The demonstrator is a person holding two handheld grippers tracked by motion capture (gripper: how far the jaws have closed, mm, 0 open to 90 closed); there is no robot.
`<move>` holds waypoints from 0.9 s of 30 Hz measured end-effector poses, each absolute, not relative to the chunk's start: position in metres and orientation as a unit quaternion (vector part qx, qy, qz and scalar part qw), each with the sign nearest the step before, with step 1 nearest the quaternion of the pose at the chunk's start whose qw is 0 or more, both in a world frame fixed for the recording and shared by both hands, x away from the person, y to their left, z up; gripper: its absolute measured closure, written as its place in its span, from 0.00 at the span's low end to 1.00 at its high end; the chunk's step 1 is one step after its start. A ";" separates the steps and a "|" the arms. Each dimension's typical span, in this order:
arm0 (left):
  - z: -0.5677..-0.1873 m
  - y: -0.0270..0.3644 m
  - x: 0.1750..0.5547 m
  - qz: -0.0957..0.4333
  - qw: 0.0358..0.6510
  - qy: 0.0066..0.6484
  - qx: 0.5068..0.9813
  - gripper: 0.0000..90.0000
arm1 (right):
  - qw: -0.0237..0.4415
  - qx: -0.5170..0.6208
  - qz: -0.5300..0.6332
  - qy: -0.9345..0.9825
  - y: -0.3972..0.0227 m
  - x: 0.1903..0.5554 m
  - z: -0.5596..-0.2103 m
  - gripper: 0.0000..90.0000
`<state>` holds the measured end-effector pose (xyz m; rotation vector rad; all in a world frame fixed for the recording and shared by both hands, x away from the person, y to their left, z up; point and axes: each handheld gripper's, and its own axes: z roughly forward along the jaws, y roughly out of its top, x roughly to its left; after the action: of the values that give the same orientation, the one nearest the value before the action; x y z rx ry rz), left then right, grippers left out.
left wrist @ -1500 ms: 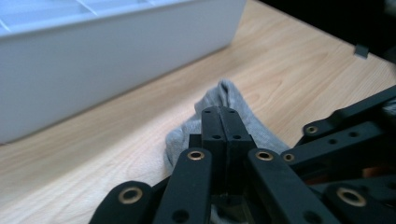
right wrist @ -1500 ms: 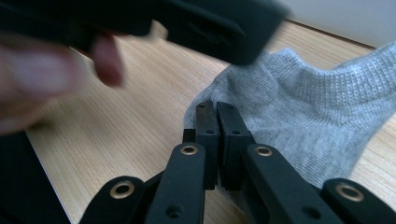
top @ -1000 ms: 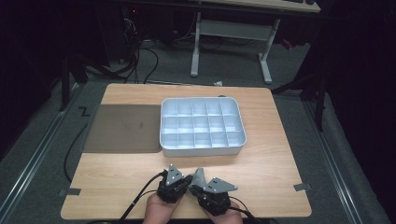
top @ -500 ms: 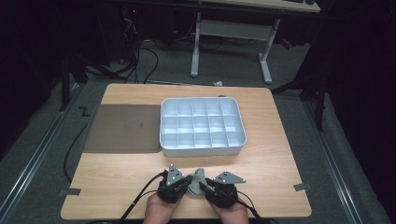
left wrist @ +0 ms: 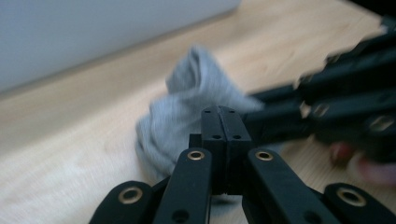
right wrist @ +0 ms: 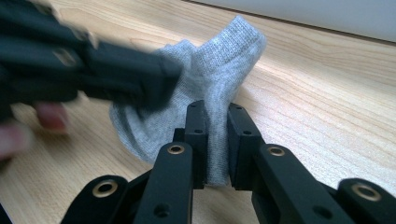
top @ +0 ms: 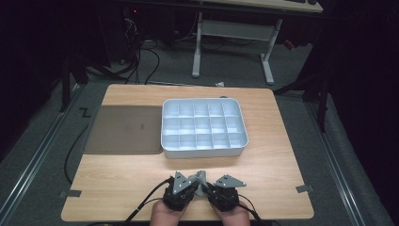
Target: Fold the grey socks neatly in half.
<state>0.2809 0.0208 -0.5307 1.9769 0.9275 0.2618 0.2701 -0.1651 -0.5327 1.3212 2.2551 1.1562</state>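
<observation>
Near the desk's [top: 141,188] front edge, the left gripper [left wrist: 219,114] stays pressed together on the grey sock [right wrist: 210,79]; the right gripper [right wrist: 215,112], its jaws just closing, pinches a fold, ready for folding.

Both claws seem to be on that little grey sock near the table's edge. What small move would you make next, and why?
Probably lift the sock a little off the table. The left claw is shut on it and the right claw has the fabric between its jaws, which have just been closing. The sock lies bunched at the near edge, and the compartment tray sits farther back.
</observation>
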 end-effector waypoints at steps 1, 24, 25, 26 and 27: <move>-0.533 0.021 0.280 0.107 0.451 0.377 0.802 1.00 | 0.139 0.458 0.401 0.781 -0.166 0.270 -0.533 0.90; -0.533 0.009 0.292 0.120 0.432 0.398 0.800 1.00 | 0.158 0.457 0.389 0.784 -0.196 0.289 -0.531 1.00; -0.533 0.009 0.292 0.119 0.433 0.398 0.800 1.00 | 0.155 0.455 0.388 0.786 -0.195 0.289 -0.531 1.00; -0.533 0.010 0.292 0.118 0.434 0.398 0.800 1.00 | 0.151 0.456 0.388 0.786 -0.194 0.289 -0.531 1.00; -0.533 0.010 0.292 0.117 0.434 0.399 0.800 1.00 | 0.143 0.456 0.385 0.790 -0.192 0.290 -0.532 1.00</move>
<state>0.2921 0.0098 -0.5333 1.9921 0.9928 0.2920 0.2902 -0.1922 -0.5319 1.3155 2.2774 1.1096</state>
